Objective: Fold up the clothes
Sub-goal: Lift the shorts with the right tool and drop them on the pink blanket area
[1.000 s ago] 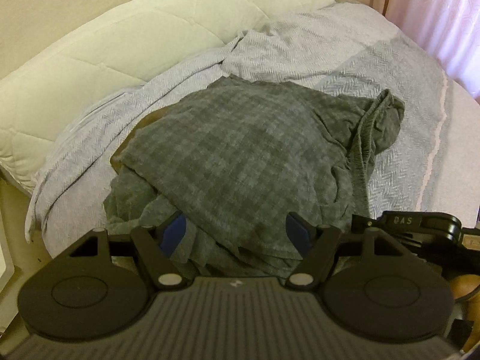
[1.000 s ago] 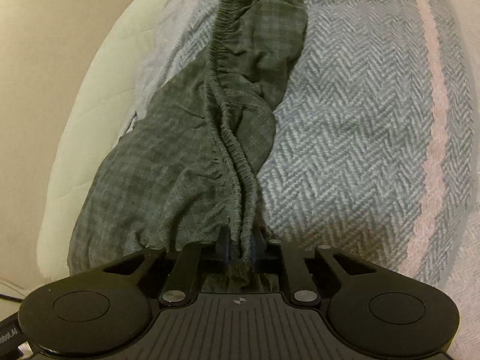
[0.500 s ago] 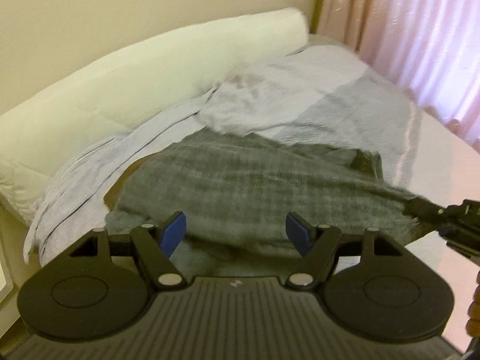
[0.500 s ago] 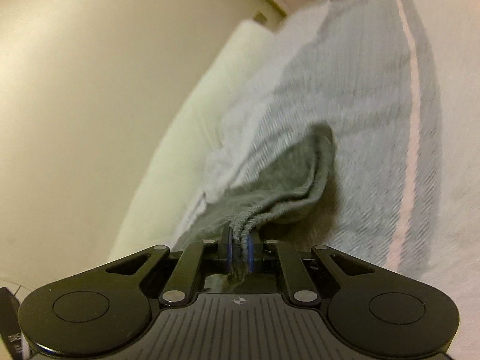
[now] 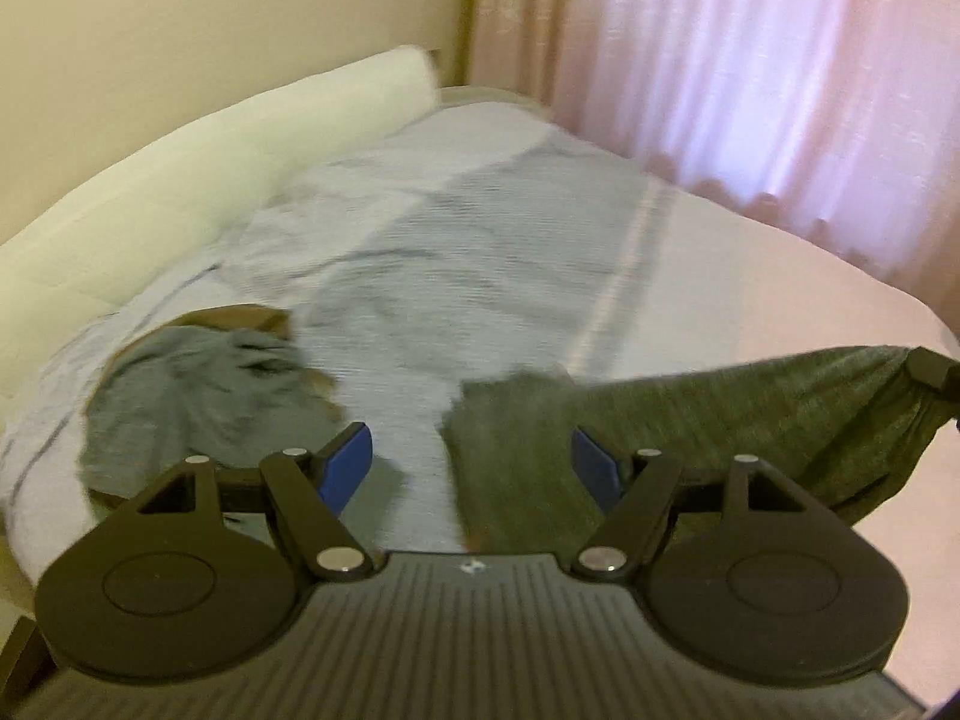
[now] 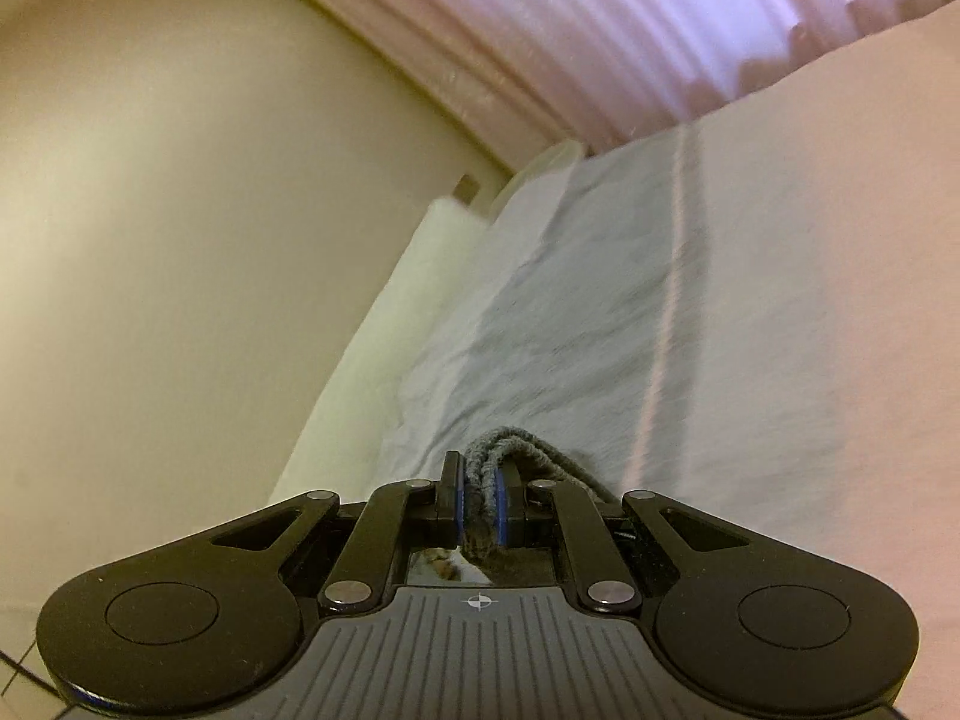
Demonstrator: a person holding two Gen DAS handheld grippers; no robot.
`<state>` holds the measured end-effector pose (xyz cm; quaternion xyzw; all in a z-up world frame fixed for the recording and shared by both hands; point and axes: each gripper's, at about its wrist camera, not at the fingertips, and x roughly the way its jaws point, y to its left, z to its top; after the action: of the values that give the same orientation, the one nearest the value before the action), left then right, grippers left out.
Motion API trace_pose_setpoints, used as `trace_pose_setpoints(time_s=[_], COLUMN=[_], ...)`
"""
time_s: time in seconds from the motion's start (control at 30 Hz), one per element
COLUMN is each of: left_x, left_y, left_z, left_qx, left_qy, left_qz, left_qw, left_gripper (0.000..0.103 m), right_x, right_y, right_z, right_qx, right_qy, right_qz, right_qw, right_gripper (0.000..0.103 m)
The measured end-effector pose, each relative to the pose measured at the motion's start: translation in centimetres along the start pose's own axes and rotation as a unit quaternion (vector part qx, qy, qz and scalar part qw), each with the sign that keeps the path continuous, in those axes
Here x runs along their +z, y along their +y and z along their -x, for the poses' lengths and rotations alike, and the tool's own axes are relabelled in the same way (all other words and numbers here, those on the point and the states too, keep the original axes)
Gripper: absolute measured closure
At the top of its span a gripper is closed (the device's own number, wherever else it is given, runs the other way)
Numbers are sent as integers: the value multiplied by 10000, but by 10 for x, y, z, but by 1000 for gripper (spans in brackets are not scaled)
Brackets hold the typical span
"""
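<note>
Clamping a bunched, ribbed edge of the dark grey garment (image 6: 510,450), the right gripper (image 6: 480,501) has its blue-padded fingers (image 6: 503,495) pressed together on the cloth, which sits above the bed (image 6: 810,360). From the left wrist view, that garment (image 5: 690,420) stretches in a blurred band from the right edge, where a black part of the right gripper shows, down toward the bed's striped grey cover (image 5: 480,276). The left gripper (image 5: 471,468) holds nothing, its fingers (image 5: 345,468) spread wide apart above the cover. A second grey piece of clothing (image 5: 186,396) lies crumpled on the bed to the left, near the cream bolster (image 5: 198,180). Pink curtains (image 5: 750,72) hang beyond.
</note>
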<state>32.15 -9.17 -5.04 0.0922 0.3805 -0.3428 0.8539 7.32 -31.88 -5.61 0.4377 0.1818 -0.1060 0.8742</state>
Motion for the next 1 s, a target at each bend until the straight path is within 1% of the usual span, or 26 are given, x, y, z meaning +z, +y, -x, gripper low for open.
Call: trace_pose_setpoints(time_s=[0.13, 0.2, 0.4, 0.5, 0.53, 0.6, 0.63, 0.67, 0.7, 0.73, 0.8, 0.87, 0.93, 1.0], left_x=[-16, -26, -56, -72, -78, -91, -98, -104, -111, -117, -129, -141, -152, -162], left_y=[-57, -79, -141, -172, -181, -198, -207, -215, -223, -231, -246, -261, -271, -281], left_z=[19, 31, 62, 77, 82, 86, 89, 91, 92, 93, 94, 93, 91, 87], left_qx=[-254, -331, -491, -560, -574, -599, -611, -623, -642, -664, -710, -761, -807, -855], left_qy=[2, -8, -35, -60, -52, 22, 63, 104, 176, 259, 428, 613, 765, 905], left_qz=[-161, -217, -306, -361, -378, -445, -481, -517, -579, -652, -816, -1073, -1323, -1582], left_qw=[9995, 9992, 9983, 9978, 9976, 9972, 9970, 9967, 9961, 9953, 9932, 9894, 9850, 9795], left_gripper=[33, 33, 33, 33, 33, 33, 33, 33, 33, 33, 33, 32, 32, 32], right_x=[8, 10, 26, 30, 29, 26, 24, 17, 7, -5, -27, -54, -78, -99], right_y=[-16, -23, -36, -42, -43, -51, -55, -62, -74, -86, -109, -135, -158, -179], right_z=[64, 93, 184, 238, 253, 272, 282, 287, 291, 296, 304, 318, 331, 341], right_qx=[-145, -173, -140, -44, -11, -215, -328, -484, -726, -982, -1491, -1861, -2215, -2579], right_qy=[-208, -315, -791, -1093, -1142, -896, -759, -570, -412, -262, 40, 299, 517, 714], right_qz=[51, 90, 305, 504, 614, 783, 864, 857, 740, 606, 335, -42, -369, -627], right_qw=[9997, 9993, 9963, 9927, 9916, 9927, 9928, 9935, 9938, 9930, 9883, 9821, 9731, 9615], right_gripper=[95, 95, 95, 95, 95, 94, 89, 78, 47, 20, 19, 19, 19, 19])
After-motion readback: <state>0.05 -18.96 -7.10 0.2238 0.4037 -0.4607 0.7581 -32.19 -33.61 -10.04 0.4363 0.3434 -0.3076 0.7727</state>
